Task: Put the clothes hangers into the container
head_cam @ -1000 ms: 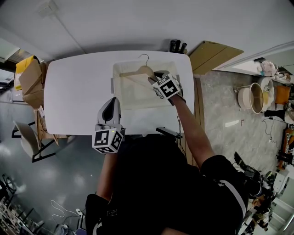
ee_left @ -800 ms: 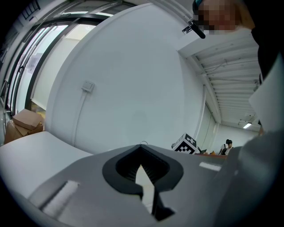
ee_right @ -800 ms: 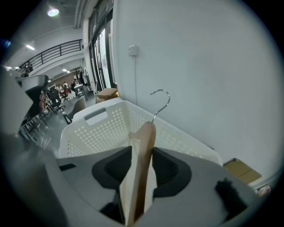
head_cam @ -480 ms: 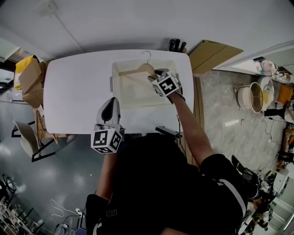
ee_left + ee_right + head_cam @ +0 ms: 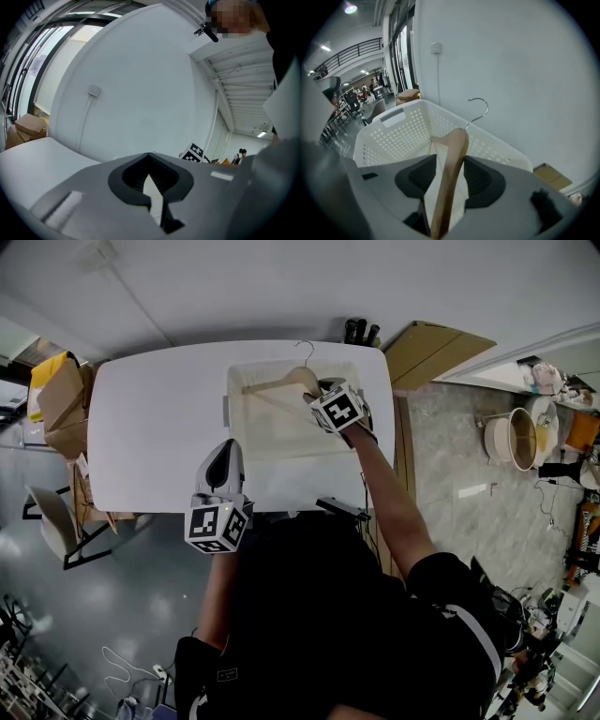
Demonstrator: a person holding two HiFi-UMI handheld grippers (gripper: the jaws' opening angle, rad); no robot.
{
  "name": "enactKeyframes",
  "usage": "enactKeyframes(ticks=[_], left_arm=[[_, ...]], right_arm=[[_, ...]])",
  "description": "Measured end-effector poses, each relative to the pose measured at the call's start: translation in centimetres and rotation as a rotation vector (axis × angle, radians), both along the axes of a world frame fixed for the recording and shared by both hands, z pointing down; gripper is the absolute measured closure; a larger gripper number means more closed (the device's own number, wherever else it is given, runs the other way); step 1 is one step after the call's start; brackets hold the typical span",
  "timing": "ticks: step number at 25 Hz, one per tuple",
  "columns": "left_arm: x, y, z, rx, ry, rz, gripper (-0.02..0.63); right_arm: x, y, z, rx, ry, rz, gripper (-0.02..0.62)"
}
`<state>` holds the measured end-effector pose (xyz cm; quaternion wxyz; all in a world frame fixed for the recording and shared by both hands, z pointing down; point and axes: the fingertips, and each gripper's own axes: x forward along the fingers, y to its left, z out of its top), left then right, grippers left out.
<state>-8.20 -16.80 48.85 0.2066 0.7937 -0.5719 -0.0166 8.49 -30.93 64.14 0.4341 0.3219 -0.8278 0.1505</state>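
Right gripper (image 5: 317, 390) has just been opening its jaws, slack around the hanger (image 5: 281, 383) — long axis running left across the container (image 5: 272, 432); left gripper (image 5: 223, 457), closed and empty, is farther.

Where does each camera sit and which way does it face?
Head view: on the person's head, steeply down at table, basket, left gripper, right gripper, arms.
Left gripper view: rides that gripper, across the table towards a wall; its jaws show.
Right gripper view: rides that gripper, angled down into the basket; its jaws, just opened, flank the hanger.
Head and right gripper views share basket, hanger.
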Motion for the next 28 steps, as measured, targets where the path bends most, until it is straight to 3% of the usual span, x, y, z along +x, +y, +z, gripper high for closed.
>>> enactKeyframes(ticks=[28], left_arm=[[-0.1, 0.2, 0.2, -0.006, 0.008, -0.004, 0.600]], right_arm=[[1.2, -0.7, 1.4, -0.034, 0.034, 0.048, 0.397]])
